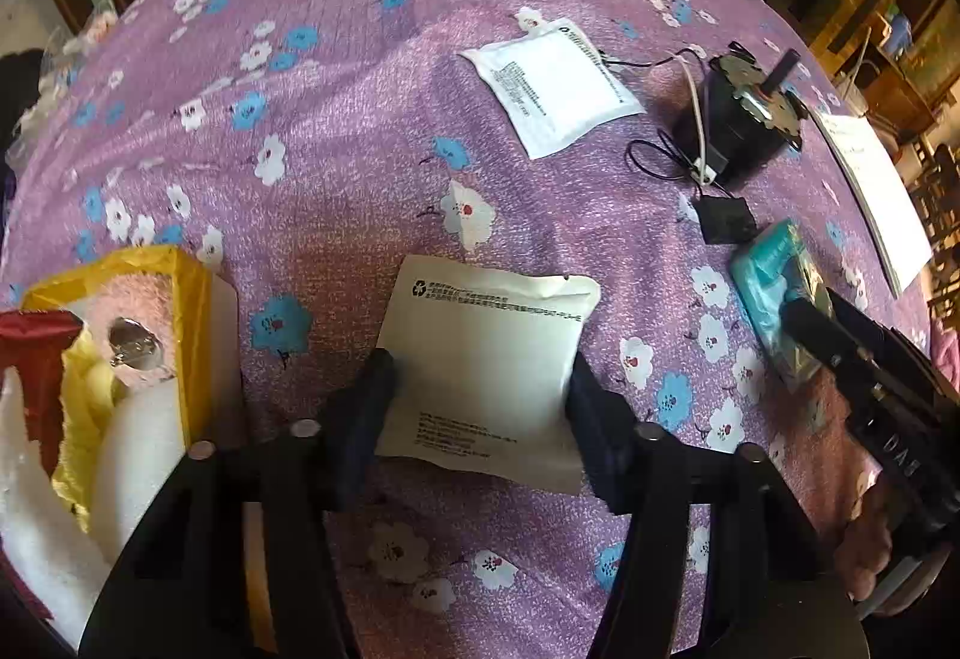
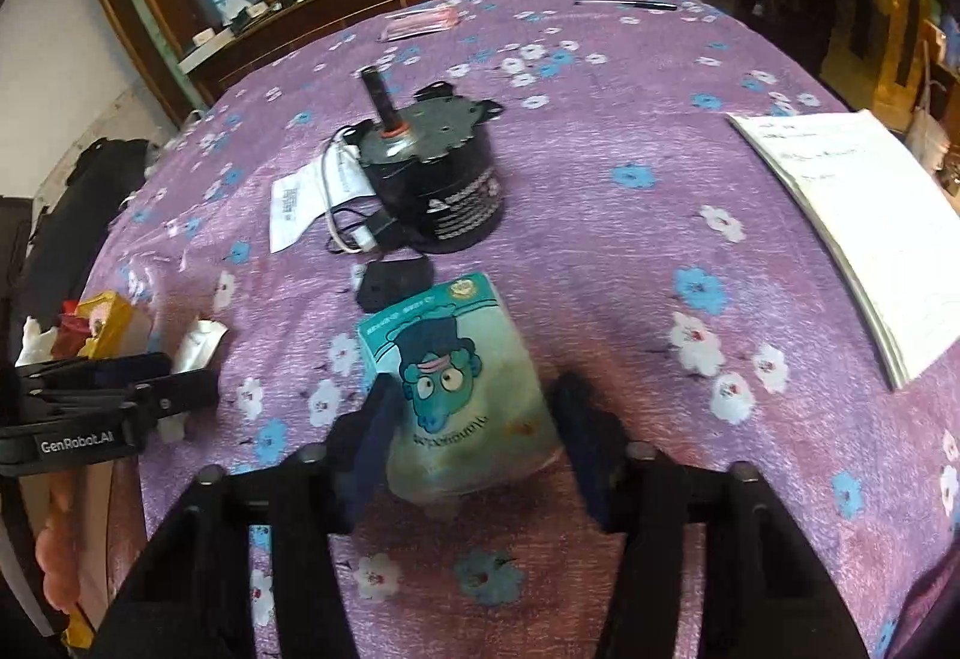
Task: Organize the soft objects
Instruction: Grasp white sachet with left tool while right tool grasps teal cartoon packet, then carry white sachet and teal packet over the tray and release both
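Straddling the white pouch, the left gripper is pressed onto its side edges; the teal cartoon packet is bracketed lengthwise by the right gripper, contact can't be told.

A black electric motor with trailing wires is standing mid-frame on the purple floral tablecloth; an open notebook is lying at right, a pen near the top.
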The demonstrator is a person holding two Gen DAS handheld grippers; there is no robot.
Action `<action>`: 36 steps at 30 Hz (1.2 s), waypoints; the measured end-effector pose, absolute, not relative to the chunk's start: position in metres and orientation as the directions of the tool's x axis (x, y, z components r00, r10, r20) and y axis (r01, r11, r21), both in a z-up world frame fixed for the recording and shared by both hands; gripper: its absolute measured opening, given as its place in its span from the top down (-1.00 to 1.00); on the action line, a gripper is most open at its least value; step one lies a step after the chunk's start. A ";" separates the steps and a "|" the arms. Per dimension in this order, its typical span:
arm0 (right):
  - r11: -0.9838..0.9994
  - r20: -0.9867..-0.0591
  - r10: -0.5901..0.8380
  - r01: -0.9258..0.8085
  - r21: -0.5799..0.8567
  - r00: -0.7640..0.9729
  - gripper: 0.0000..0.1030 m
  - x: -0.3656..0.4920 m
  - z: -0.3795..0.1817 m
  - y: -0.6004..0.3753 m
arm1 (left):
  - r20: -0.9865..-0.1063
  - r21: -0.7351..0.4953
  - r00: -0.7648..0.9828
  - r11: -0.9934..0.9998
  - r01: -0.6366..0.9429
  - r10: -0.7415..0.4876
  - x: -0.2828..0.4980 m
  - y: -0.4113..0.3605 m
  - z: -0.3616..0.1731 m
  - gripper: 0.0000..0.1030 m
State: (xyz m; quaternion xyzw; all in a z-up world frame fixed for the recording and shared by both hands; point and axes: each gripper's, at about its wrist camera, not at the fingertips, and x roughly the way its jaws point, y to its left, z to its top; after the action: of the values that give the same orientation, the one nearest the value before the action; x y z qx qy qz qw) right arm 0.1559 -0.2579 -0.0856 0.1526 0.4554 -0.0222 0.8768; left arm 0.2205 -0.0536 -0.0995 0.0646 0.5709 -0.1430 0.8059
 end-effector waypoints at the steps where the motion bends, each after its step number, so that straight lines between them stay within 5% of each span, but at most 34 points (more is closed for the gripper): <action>1: 0.949 -0.803 0.109 0.180 0.260 0.586 0.34 0.154 -0.086 -0.260 | -0.937 -0.042 0.316 0.949 0.312 -0.145 0.218 -0.056 -0.099 0.03; 6: 0.906 -0.774 0.190 0.195 0.375 0.605 0.77 0.137 -0.086 -0.273 | -0.910 0.041 0.400 0.935 0.351 -0.111 0.197 -0.070 -0.082 0.66; 26: 0.875 -0.629 0.373 -0.033 0.484 0.682 0.87 0.061 -0.026 -0.210 | -0.743 -0.417 0.434 0.860 0.296 -0.510 0.057 0.023 0.002 0.81; 36: 0.852 -0.607 0.498 -0.223 0.473 0.619 0.87 0.057 -0.007 -0.125 | -0.750 -0.171 0.635 0.981 0.088 -0.188 -0.005 0.126 0.046 0.81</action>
State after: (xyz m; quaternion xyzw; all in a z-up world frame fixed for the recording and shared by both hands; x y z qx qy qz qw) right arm 0.0568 -0.1250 -0.0068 0.1788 0.3853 0.2044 0.8819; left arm -0.0049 0.1258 0.0460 -0.0592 0.4206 -0.0765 0.9021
